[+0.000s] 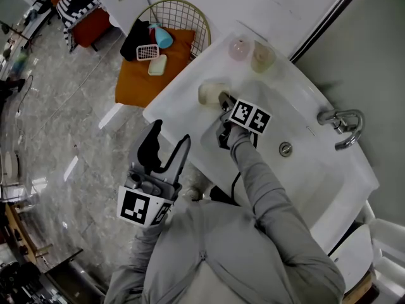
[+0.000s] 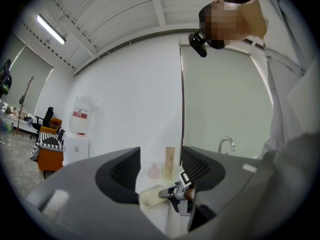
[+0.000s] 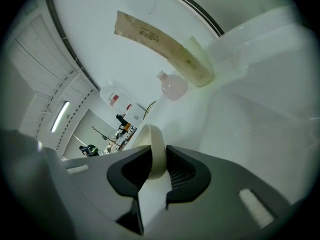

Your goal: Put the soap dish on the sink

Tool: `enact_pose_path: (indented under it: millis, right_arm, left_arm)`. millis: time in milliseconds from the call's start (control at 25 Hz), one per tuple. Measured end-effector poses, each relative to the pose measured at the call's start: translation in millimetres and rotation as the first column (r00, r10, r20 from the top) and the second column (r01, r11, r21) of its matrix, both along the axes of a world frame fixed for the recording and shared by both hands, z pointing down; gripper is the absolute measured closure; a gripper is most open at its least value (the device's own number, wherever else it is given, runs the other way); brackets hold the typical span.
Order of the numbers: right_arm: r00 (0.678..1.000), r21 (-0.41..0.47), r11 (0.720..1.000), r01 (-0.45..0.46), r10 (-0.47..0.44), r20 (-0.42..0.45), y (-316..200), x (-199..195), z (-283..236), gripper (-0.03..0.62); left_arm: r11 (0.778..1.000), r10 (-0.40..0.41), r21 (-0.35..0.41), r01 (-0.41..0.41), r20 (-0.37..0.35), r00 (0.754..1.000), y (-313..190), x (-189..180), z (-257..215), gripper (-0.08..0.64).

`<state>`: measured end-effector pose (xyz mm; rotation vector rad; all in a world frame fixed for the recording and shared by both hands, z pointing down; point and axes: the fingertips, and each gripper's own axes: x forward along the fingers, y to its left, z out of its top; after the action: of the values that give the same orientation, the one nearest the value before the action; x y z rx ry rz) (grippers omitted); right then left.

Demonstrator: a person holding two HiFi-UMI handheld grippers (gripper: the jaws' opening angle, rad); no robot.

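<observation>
The cream soap dish is at the left rim of the white sink, held on its edge. My right gripper is shut on the dish's rim; in the right gripper view the dish stands pinched between the two jaws of that gripper. Whether the dish touches the sink I cannot tell. My left gripper hangs open in front of the sink, over the floor, holding nothing. In the left gripper view the open gripper frames the dish and the right gripper.
A pink bottle and a beige tube stand at the sink's back edge. The chrome faucet is at the right, the drain in the basin. A wire basket and small items sit on an orange stool to the left.
</observation>
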<state>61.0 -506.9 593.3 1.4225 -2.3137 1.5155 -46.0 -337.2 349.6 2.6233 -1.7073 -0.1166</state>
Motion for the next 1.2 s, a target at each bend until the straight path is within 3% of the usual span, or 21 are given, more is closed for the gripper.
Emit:
enact_pose_path:
  millis: [440, 720, 1200]
  right_arm:
    - [0.974, 0.089, 0.990, 0.108, -0.087, -0.210, 1.2, -8.8, -6.5, 0.507]
    - [0.946, 0.153, 0.980, 0.125, -0.072, -0.315, -0.8, -7.3, -16.9, 0.485]
    - [0.956, 0.272, 0.959, 0.077, 0.006, -0.293, 5.7, 4.1, -58.0, 0.484]
  left_arm:
    - [1.000, 0.003, -0.003, -0.003, -0.006, 1.000, 1.9, -8.4, -1.5, 0.278]
    - [1.000, 0.001, 0.005, -0.001, -0.002, 1.000, 5.8, -14.3, -4.7, 0.278]
    - [0.999, 0.031, 0.032, -0.030, -0.007, 1.000, 10.4, -10.4, -7.2, 0.278]
